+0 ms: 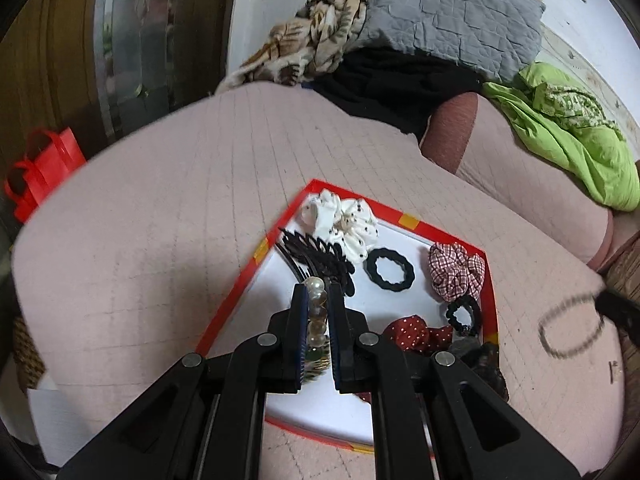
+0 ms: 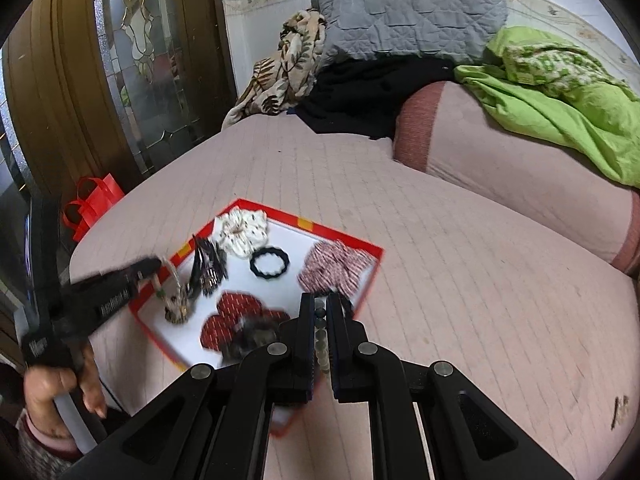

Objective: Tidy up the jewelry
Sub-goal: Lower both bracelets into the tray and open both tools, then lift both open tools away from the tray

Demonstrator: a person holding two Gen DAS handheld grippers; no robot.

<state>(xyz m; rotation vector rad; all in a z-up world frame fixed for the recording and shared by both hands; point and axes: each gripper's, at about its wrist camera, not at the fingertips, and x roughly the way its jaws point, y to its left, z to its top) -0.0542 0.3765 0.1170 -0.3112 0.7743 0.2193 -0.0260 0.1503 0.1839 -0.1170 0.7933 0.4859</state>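
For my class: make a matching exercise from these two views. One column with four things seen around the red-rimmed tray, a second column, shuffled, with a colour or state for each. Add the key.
Things:
1. Pearl bracelet
2. Dark bead bracelet
3. Plain ring hair tie
4. Checked scrunchie

States:
A. Red and white, lying in the tray
B. Clamped in the left gripper
C. Black, lying loose in the tray
D. Clamped in the right gripper

Pairs: 1-B, 2-D, 3-C, 4-A

Scrunchies point(image 1: 348, 224) crowd tray point(image 1: 224, 308) (centre bare).
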